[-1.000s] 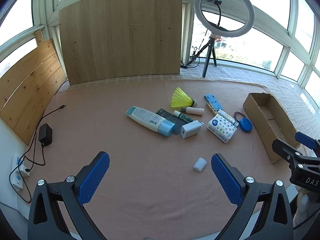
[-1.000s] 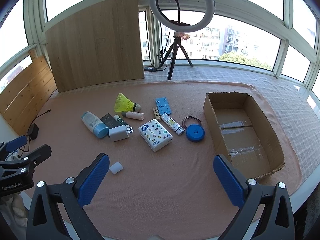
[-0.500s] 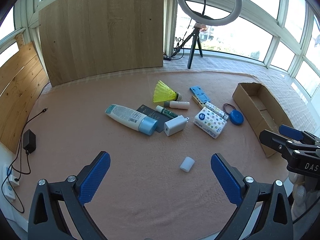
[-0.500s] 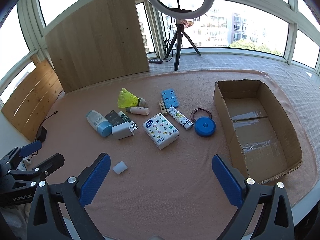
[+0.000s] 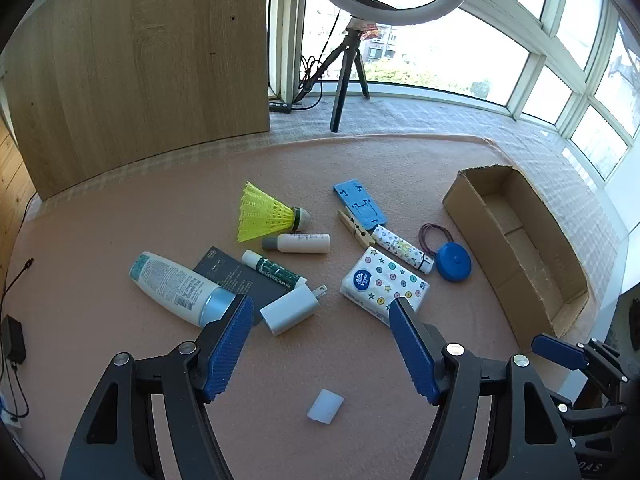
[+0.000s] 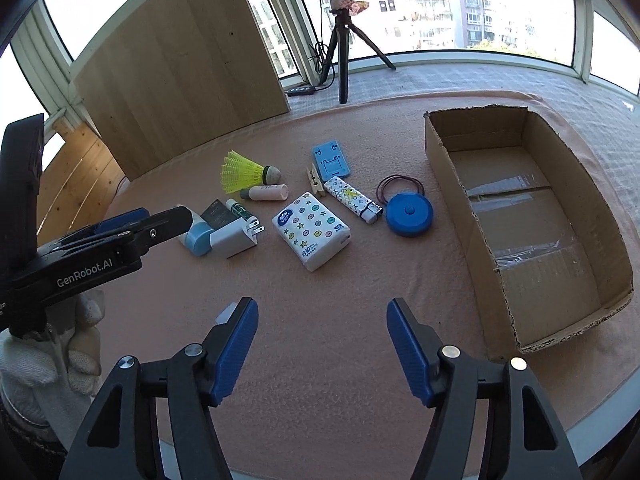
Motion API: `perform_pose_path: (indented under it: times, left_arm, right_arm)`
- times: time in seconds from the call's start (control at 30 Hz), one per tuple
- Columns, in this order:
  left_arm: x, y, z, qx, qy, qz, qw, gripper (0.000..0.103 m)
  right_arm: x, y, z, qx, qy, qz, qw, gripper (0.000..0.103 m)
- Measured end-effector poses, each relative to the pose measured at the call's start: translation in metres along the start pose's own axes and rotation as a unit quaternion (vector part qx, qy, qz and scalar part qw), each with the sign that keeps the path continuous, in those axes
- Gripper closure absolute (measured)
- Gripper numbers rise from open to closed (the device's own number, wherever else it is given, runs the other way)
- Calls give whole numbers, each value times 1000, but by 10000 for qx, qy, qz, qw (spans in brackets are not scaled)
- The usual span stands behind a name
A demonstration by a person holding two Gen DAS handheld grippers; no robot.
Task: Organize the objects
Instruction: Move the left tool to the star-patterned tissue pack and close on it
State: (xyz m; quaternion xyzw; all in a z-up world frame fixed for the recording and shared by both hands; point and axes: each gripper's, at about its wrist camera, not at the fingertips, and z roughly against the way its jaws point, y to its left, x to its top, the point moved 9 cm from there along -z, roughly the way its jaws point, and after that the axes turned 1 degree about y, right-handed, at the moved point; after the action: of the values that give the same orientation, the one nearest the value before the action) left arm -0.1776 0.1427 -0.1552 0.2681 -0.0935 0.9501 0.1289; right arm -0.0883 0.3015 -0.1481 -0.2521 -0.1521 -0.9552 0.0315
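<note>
Two claws: left gripper (image 5: 322,348) and right gripper (image 6: 322,350), each with ribbed blue pads on black arms.
Left claw: jaws have just been closing, now partly open, holding nothing; a small translucent white cap (image 5: 325,406) lies on the cloth below the gap, untouched.
Right claw: jaws have just been closing, partly open over bare peach cloth (image 6: 320,304), gripping nothing.
Box: one open brown cardboard box (image 6: 452,184), at three o'clock of the clutter, taped floor.
Soft things: one star-printed tissue pack (image 6: 311,230); one yellow mesh shuttlecock (image 6: 244,171).
Hard things: one white plug charger (image 6: 236,236); one round blue tape measure (image 6: 409,214); one wooden clothespin (image 6: 316,182); one blue plastic phone stand (image 6: 331,159).
Bottles: one large white, blue-capped lotion bottle (image 5: 176,286); one small cream bottle (image 5: 298,243).
</note>
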Motion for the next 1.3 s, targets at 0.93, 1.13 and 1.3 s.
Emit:
perform_pose_path:
  times: [0.93,1.13,1.3]
  left_arm:
    - [15,-61,-143,-563,1083,-242,9922,58]
    - [-5,-75,-133,-708,1032,-454,9911,60]
    - [-33,-87,-121,-852,999,-590,9896,60]
  right_arm:
    - [-15,-51,9,-243,94,-436,9987,40]
    - [-16,-48,9,-215,93,-413,9989,40]
    - [-19,-48,9,-208,106,-405,9989,40]
